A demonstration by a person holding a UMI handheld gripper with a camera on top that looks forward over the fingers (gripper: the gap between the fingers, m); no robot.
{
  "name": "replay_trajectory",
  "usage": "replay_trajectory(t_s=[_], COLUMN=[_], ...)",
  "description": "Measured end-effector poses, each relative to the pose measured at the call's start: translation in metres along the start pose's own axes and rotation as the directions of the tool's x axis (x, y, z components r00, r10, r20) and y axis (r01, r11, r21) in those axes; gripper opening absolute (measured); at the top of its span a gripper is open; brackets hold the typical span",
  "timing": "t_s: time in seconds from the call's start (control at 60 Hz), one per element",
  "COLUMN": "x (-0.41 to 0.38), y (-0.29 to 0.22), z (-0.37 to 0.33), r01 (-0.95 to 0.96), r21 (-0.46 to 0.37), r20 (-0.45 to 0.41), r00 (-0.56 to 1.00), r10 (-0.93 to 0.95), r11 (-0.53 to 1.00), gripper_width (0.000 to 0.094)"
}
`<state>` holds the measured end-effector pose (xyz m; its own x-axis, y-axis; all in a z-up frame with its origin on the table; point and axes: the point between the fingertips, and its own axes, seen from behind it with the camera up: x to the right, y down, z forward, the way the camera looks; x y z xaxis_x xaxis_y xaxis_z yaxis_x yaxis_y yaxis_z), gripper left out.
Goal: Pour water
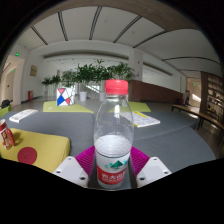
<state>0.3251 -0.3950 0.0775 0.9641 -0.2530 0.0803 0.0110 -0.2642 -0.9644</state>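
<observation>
A clear plastic water bottle [113, 125] with a red cap [116, 87] and a red and green label stands upright between my fingers. My gripper [113, 162] is shut on its lower part. The pink pads [86, 157] press on the label from both sides. The bottle's base is hidden below the fingers. It looks nearly full of water. No cup or other vessel for the water shows.
A grey table [170, 125] stretches ahead. A yellow mat [40, 148] at the left bears a red disc [27, 155], with a red box [7, 133] beside it. A colourful carton [64, 97] stands on a farther yellow mat, and plants [95, 72] stand behind it.
</observation>
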Motion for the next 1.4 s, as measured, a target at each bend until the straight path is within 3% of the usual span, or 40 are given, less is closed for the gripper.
replay_trajectory(t_s=[0.133,0.3,0.517,0.65,0.817,0.967,1.017,1.167,1.25,1.4], x=[0.003,0.011,0.008,-0.037,-0.133,-0.232,-0.263,-0.318,-0.332,-0.331], y=[0.0,-0.024,-0.142,-0.23,-0.29,-0.264,-0.253,-0.202,-0.18,-0.182], z=[-0.001,-0.011,-0.052,-0.084,-0.114,-0.102,-0.107,-0.087,-0.083,-0.082], r01=[0.002,0.076,0.374,0.668,0.941,0.989,0.961,0.816,0.756,0.773], r21=[0.006,0.007,0.07,0.113,0.104,0.097,0.057,0.046,0.053,0.048], r20=[-0.038,-0.109,-0.288,-0.401,-0.504,-0.523,-0.523,-0.486,-0.476,-0.463], r00=[0.999,0.991,0.895,0.708,0.328,-0.047,-0.201,-0.485,-0.555,-0.544], r10=[-0.002,-0.074,-0.34,-0.582,-0.799,-0.851,-0.828,-0.727,-0.682,-0.7], r11=[1.0,0.997,0.925,0.735,0.321,-0.114,-0.269,-0.576,-0.652,-0.633], gripper_width=[0.0361,0.036,0.0357,0.0359,0.0355,0.0357,0.0356,0.0355,0.0354,0.0354])
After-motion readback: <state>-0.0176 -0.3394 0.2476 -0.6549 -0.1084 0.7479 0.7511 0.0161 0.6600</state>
